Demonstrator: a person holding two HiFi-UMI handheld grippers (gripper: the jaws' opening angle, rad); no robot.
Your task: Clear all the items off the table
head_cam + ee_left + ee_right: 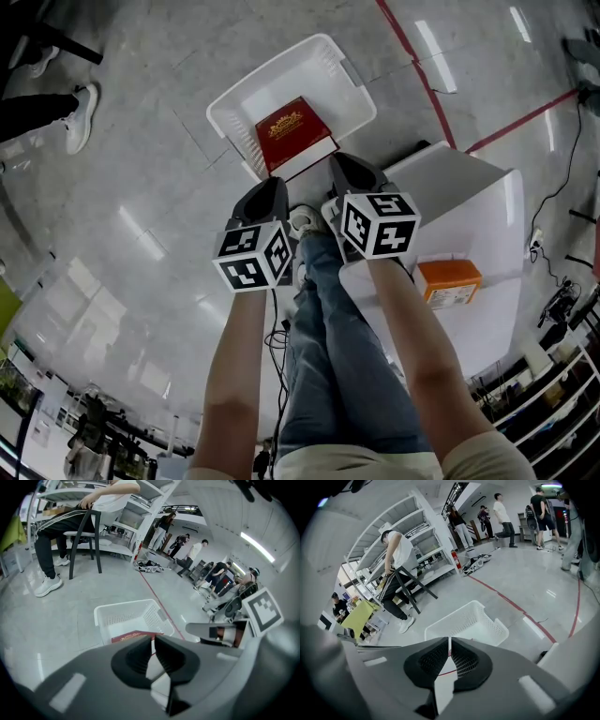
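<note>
A white plastic basket (234,108) stands on the floor in front of me, with a dark red box (292,131) lying in it. A white table (478,206) is at my right, and an orange box (448,279) lies on it. My left gripper (272,187) hangs over the floor just short of the basket, shut, with nothing between its jaws. My right gripper (349,169) is beside it at the table's near corner, also shut and empty. The left gripper view has its shut gripper (153,639) aimed at the basket (124,616) and red box (136,635). The right gripper (450,641) faces the basket (464,620) too.
A red tape line (412,56) crosses the floor beyond the table. A seated person's leg and white shoe (80,117) are at the far left. Shelving (553,384) stands at the lower right. Several people stand in the background (501,513).
</note>
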